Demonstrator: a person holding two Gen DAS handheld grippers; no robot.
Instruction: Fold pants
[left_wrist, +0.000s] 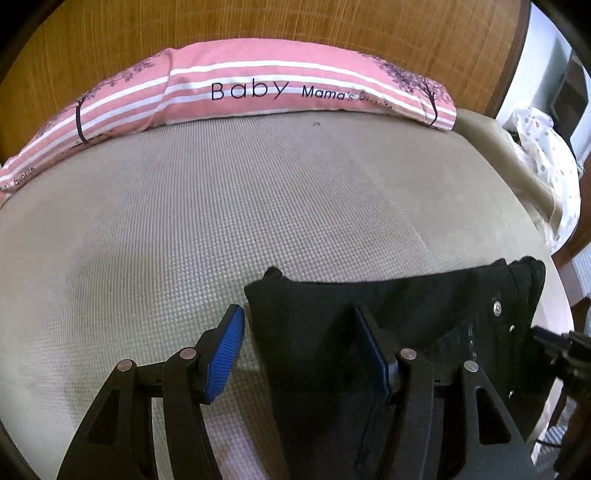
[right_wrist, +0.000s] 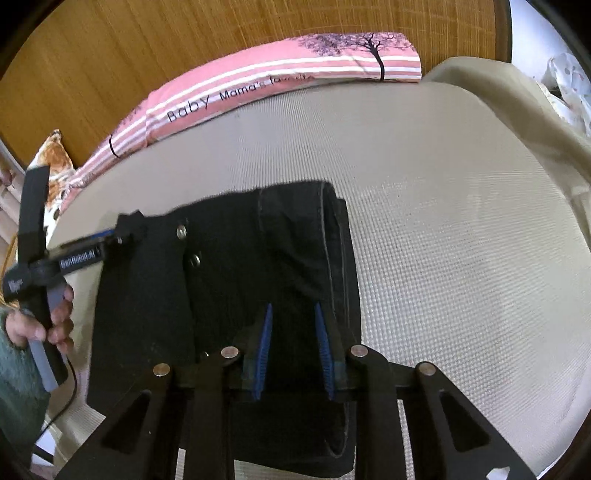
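Observation:
Black pants (left_wrist: 424, 314) lie folded on the beige mattress (left_wrist: 166, 221), silver rivets showing near the waistband. My left gripper (left_wrist: 298, 312) stands open over their left edge, one blue pad (left_wrist: 227, 350) above bare mattress and the other over the cloth. In the right wrist view the pants (right_wrist: 240, 258) fill the middle. My right gripper (right_wrist: 293, 308) sits low over them near their right folded edge. Its jaws are narrow, with black cloth in the gap and no clear pressing. The left gripper (right_wrist: 123, 229) shows at the pants' left side, held by a hand (right_wrist: 59, 325).
A pink striped pillow (left_wrist: 258, 88) printed "Baby" lies along the wooden headboard (left_wrist: 258, 29). White spotted cloth (left_wrist: 546, 155) is heaped past the mattress's right edge. A floral cushion (right_wrist: 55, 158) sits at the far left. Bare mattress (right_wrist: 461, 258) spreads right of the pants.

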